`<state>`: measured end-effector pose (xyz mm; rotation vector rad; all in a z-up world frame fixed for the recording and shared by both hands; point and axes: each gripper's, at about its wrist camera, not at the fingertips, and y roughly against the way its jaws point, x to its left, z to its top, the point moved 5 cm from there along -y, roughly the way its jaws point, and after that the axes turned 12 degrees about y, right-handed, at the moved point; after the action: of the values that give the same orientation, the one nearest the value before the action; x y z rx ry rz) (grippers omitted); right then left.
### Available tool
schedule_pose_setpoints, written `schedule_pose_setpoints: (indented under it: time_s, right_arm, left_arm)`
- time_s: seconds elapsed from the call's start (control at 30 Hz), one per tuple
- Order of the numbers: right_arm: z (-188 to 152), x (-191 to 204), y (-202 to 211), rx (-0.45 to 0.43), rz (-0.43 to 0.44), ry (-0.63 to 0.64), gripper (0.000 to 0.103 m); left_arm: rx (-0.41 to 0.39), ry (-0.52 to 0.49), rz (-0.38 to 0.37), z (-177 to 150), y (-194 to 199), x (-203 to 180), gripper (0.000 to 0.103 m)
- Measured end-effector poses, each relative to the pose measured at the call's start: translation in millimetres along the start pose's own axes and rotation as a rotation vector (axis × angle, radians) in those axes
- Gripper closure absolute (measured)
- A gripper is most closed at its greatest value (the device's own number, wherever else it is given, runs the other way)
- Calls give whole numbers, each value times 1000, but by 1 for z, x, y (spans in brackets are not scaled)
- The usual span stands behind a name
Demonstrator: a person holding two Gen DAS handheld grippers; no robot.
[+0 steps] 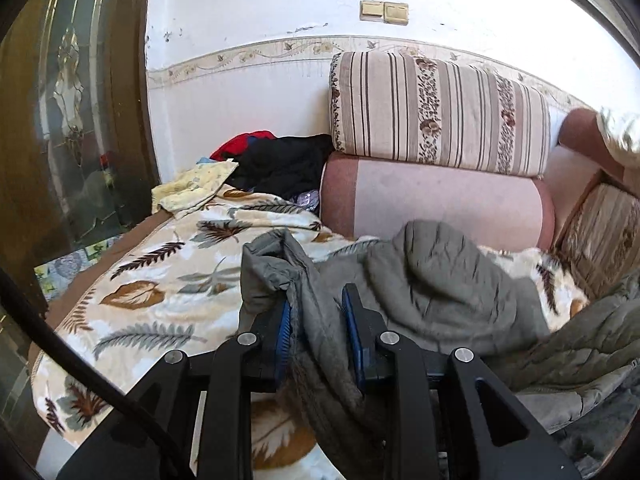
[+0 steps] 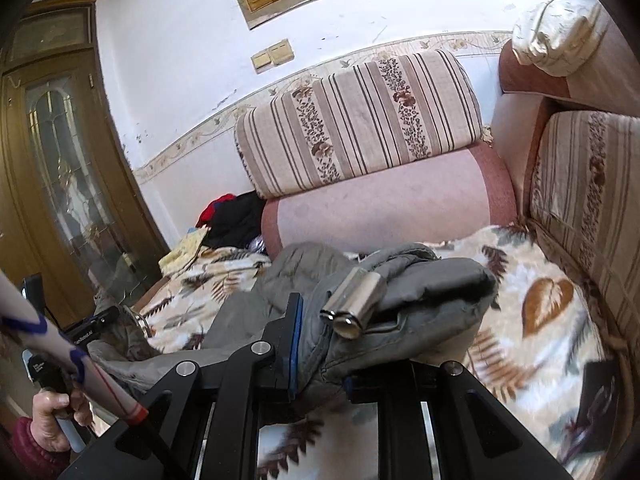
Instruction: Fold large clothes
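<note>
A large grey quilted jacket [image 1: 448, 280] lies bunched on a leaf-patterned blanket [image 1: 152, 304] on a sofa. My left gripper [image 1: 318, 320] is shut on a fold of the jacket's edge, which hangs down between the blue pads. In the right wrist view my right gripper [image 2: 320, 336] is shut on another part of the grey jacket [image 2: 420, 292]; the cloth drapes over the right finger and hides it. A shiny metal double cylinder [image 2: 354, 304] rests on the jacket just beyond the fingers.
A striped cushion [image 1: 436, 112] sits on the pink sofa back [image 1: 432, 204]. A pile of black, red and yellow clothes [image 1: 276, 160] lies at the sofa's far end. A wooden door [image 1: 60, 120] stands on the left. The other hand and gripper [image 2: 60, 384] show at lower left.
</note>
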<state>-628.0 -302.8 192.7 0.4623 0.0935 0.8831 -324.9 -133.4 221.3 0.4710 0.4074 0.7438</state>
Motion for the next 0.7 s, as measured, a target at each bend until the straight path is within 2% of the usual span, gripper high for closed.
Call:
schedule_pose_setpoints:
  time_s: [0.1,0.17,0.23,0.5,0.57,0.7]
  right_arm:
    - [26,-11,-28,4,-7,-30,86]
    - [43,-20,-49,11,-14,-51,86]
    - [61,-32,-76,23,-34,-63,86]
    - [104,-78,-188,115,-122,-79,86]
    - [108,-89,-213,137,-141,-86,86]
    - [109,-106,-248,168,-167,-102,86]
  left_arm:
    - [4,19,-13,28,-20,-10,72]
    - [-17,36,-7,52,-36,-15,51]
    - [-37,43,3,72,-51,-16,38]
    - [-83,115,28,136,-91,0,31]
    - [-73,106,21,137,-101,-1,31]
    - [-51,52,6,120,-124,-16,31]
